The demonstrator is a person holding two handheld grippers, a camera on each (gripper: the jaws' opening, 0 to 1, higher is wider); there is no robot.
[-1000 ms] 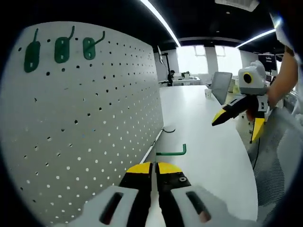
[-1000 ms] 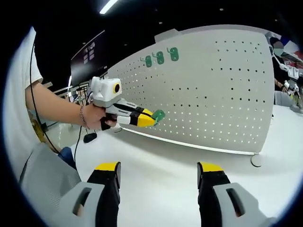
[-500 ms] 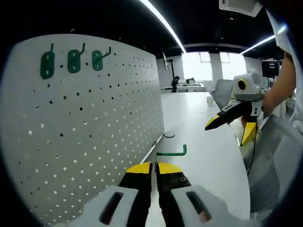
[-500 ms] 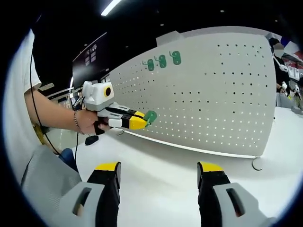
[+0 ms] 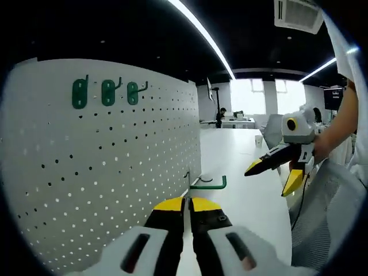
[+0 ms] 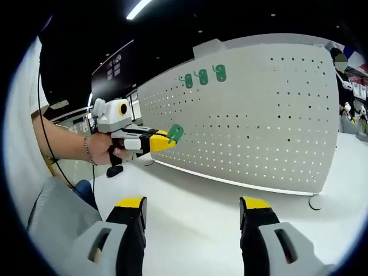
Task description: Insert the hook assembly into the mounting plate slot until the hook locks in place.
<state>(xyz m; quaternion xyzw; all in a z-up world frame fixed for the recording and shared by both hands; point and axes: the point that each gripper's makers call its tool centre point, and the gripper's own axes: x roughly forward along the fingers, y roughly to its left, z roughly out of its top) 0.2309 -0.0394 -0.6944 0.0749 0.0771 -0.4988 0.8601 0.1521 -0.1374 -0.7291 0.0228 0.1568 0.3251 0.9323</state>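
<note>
1. Our left gripper (image 5: pixel 187 202) is clamped on the green hook (image 5: pixel 208 184). In the right gripper view the same gripper (image 6: pixel 163 140) carries the hook's green backing tab (image 6: pixel 175 133) at its tip, raised off the white table (image 6: pixel 201 213) and short of the pegboard (image 6: pixel 259 121).
2. Our right gripper (image 6: pixel 192 208) stands with its jaws wide apart and nothing between them. In the left gripper view it (image 5: pixel 275 172) hangs out over the table, well apart from the board.
3. We judge the hook light and rigid: a thin bent rod on a small flat tab. Being smooth, it could twist in the jaws when pressed.
4. We would grip it by the tab's edges, leaving the back prongs free for the holes.
5. Three matching hooks (image 5: pixel 107 92) already sit high on the board, beside free holes.
</note>
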